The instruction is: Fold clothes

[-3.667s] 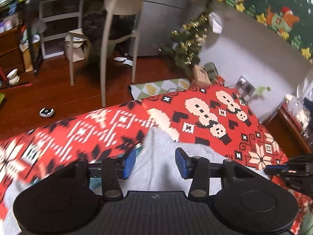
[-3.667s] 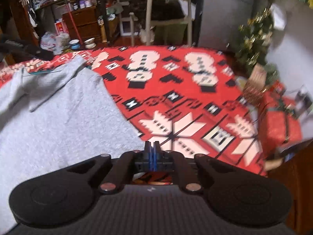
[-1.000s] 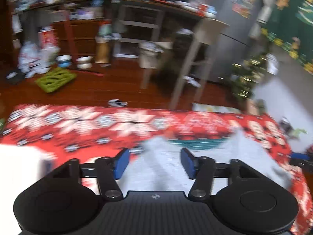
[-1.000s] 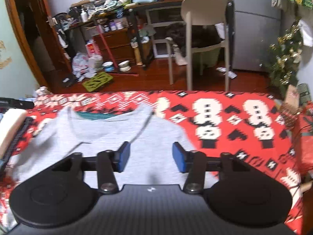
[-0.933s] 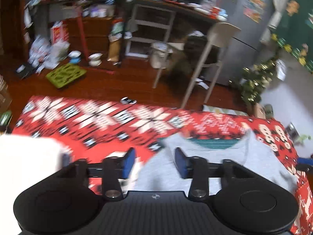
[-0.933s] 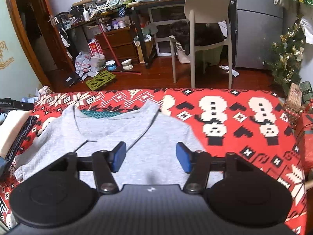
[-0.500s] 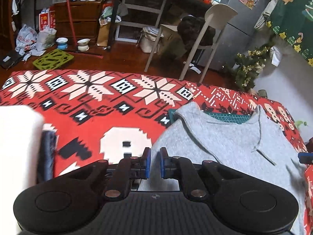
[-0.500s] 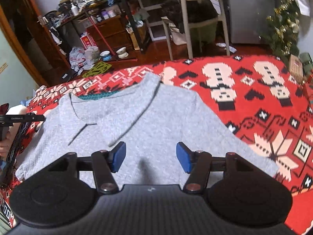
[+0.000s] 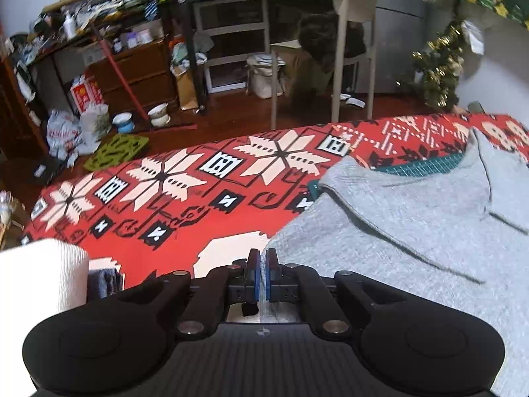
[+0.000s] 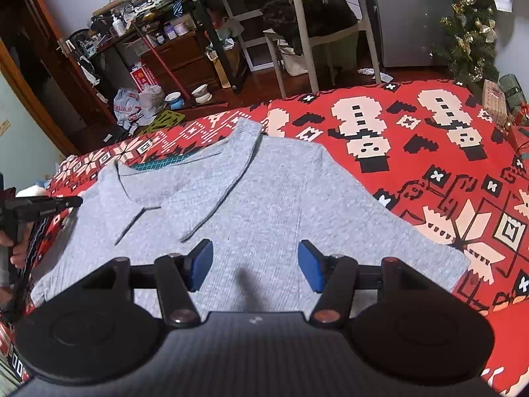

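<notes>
A grey collared shirt (image 10: pixel 264 205) lies spread flat on the red patterned blanket (image 10: pixel 446 165), collar toward the far edge. My left gripper (image 9: pixel 263 269) is shut at the shirt's (image 9: pixel 413 231) left edge, with a sliver of grey fabric between its blue pads. In the right wrist view the left gripper (image 10: pixel 49 205) shows at the shirt's left sleeve, with a hand (image 10: pixel 16 248) behind it. My right gripper (image 10: pixel 256 268) hangs open just above the shirt's lower body, nothing between its fingers.
A folded white cloth (image 9: pixel 39 274) lies on a dark item (image 9: pixel 104 281) at the near left. A green cutting mat (image 9: pixel 426 167) peeks out under the collar. Beyond the blanket's far edge are a chair (image 9: pixel 353 33), cluttered shelves and a small Christmas tree (image 9: pixel 436 72).
The left jaws have gone from open to shut at the shirt's left edge. Both grippers have sunk closer to the shirt. The right jaws stay open.
</notes>
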### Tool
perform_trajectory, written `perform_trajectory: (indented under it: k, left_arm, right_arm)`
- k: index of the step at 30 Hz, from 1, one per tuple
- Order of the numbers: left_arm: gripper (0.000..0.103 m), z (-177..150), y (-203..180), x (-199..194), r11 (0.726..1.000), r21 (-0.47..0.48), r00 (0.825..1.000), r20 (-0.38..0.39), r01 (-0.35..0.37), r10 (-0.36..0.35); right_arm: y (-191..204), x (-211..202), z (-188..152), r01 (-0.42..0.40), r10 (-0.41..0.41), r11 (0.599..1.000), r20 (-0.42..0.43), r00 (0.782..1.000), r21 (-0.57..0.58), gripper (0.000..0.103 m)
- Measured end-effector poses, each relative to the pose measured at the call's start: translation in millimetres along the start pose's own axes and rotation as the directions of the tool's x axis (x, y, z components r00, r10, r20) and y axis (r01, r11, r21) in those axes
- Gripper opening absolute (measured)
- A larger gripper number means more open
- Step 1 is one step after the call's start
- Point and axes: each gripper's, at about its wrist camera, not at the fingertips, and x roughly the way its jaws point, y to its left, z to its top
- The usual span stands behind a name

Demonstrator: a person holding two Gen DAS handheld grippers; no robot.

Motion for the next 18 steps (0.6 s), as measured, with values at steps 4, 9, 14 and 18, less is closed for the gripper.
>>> perform_trajectory:
  k: [4,9,14,18]
  left_arm:
    - [0.018,3,6,-10,0.998,-0.063,1.0,-0.024,0.006,-0.008]
    - [0.018,-8,14,-52,0.991,-0.131,0.998,-0.049,0.023,-0.029]
    - [0.018,-44,4,-76,0.998,-0.059,0.989,-0.148,-0.035,0.026]
    - [0.016,-67,3,-75,0.998,-0.002,0.991,-0.12,-0.059,0.058]
  right_arm:
    - [0,-11,-7,-0.005,0.005,1.0,0.013,1.0,0.004,0.062]
    - [-5,-34,-20,-0.014,0.012,0.999,0.043,0.999,0.03,0.063]
    - [-8,-50,-42,-0.047,0.044,0.997,0.056,0.997,0.058,0.063]
    - [-10,-53,-57,-0.064,0.06,0.995,0.054,0.997,0.077,0.063]
